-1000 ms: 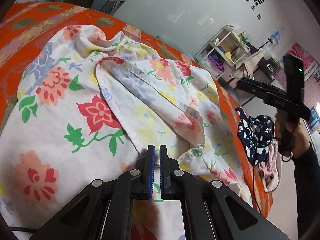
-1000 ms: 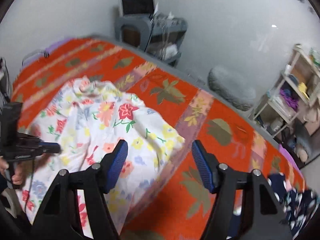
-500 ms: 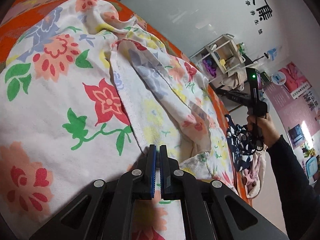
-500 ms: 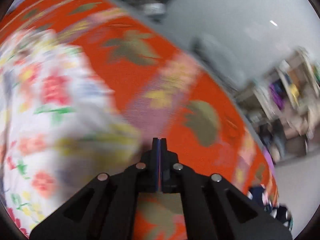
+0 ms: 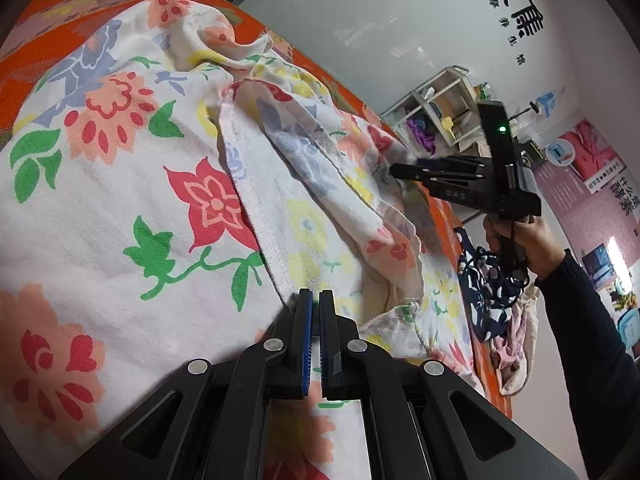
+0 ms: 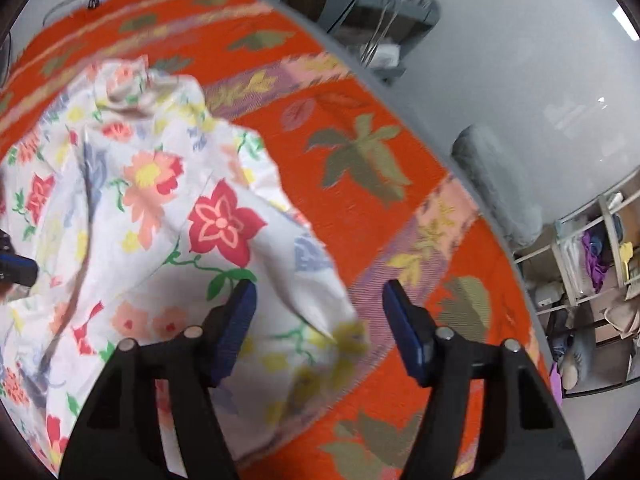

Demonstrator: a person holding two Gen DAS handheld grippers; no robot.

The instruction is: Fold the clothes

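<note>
Orange bedspread (image 6: 360, 92) patterned with olive leaves and pinkish-purple bands covers the bed in front of us, under a pale grey wall. On it lies the floral garment (image 5: 120, 200), white with red, peach, blue and yellow flowers and green stems; it spreads over the left half of the bed in the right wrist view and is rumpled, with one layer turned back so its hemmed edge runs across the middle.

Our left gripper (image 5: 315, 308) has its fingers pressed almost together with only a thin slit between the blue pads, and the cloth passes under the tips; we cannot tell for sure whether fabric is pinched in that slit. Our right gripper (image 6: 318, 300) is spread wide, its blue pads well apart, empty, with a raised fold of the garment between and beyond them. In the left wrist view our right hand (image 5: 520, 240) holds that gripper's handle above the right edge of the bed.

At the right end of the bed a navy dotted garment (image 5: 484, 304) hangs over the edge with pinkish cloth beneath it. Against the far right wall stands an open shelf unit (image 6: 592, 248); its compartments hold purple fabric, something yellow and other items too small to name. A grey cart (image 6: 360, 12) stands beyond the bed's far side.
</note>
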